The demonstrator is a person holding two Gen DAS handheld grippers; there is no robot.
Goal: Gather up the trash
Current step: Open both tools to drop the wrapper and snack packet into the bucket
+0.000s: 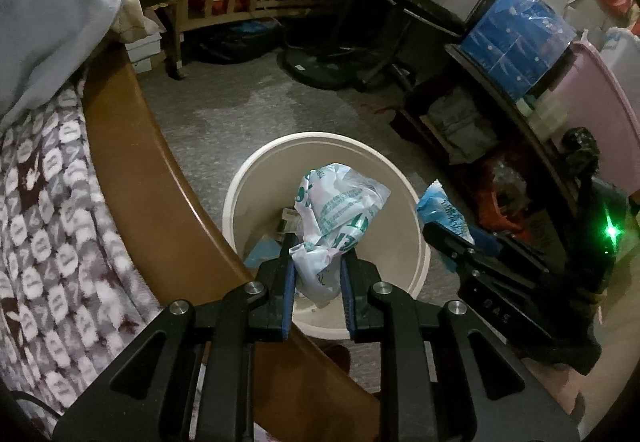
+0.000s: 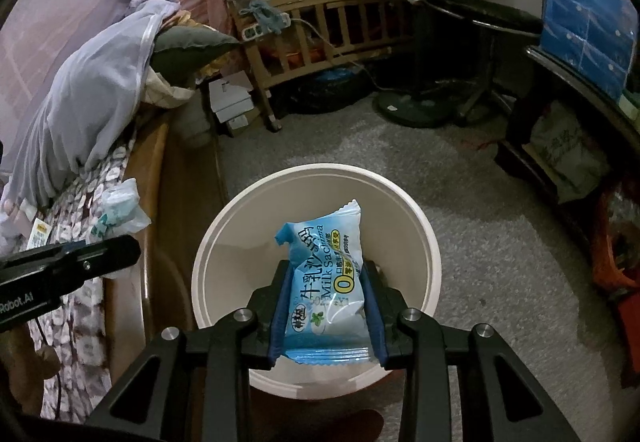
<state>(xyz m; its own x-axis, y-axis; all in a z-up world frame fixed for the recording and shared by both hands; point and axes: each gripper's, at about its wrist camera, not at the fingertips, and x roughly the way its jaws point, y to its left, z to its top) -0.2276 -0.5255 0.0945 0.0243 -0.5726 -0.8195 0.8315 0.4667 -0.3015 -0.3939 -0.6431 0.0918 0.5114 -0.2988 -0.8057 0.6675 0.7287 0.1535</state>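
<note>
My left gripper (image 1: 318, 254) is shut on a crumpled clear plastic bag with green print (image 1: 340, 214) and holds it above the open cream trash bin (image 1: 240, 186). My right gripper (image 2: 326, 274) is shut on a blue snack wrapper (image 2: 324, 282) and holds it over the same bin (image 2: 216, 242). In the left wrist view the right gripper (image 1: 452, 238) and its blue wrapper (image 1: 442, 208) show just right of the bin. In the right wrist view the left gripper (image 2: 120, 246) with its bag (image 2: 120, 210) shows at the left, over the bed edge. Some trash lies at the bin's bottom.
A bed with a patterned blanket (image 1: 52, 242) and wooden frame (image 1: 132, 162) lies left of the bin. A wooden crib (image 2: 320, 14) stands at the back, a fan base (image 2: 416, 106) on the grey floor, and a dark shelf with a blue package (image 1: 516, 38) at right.
</note>
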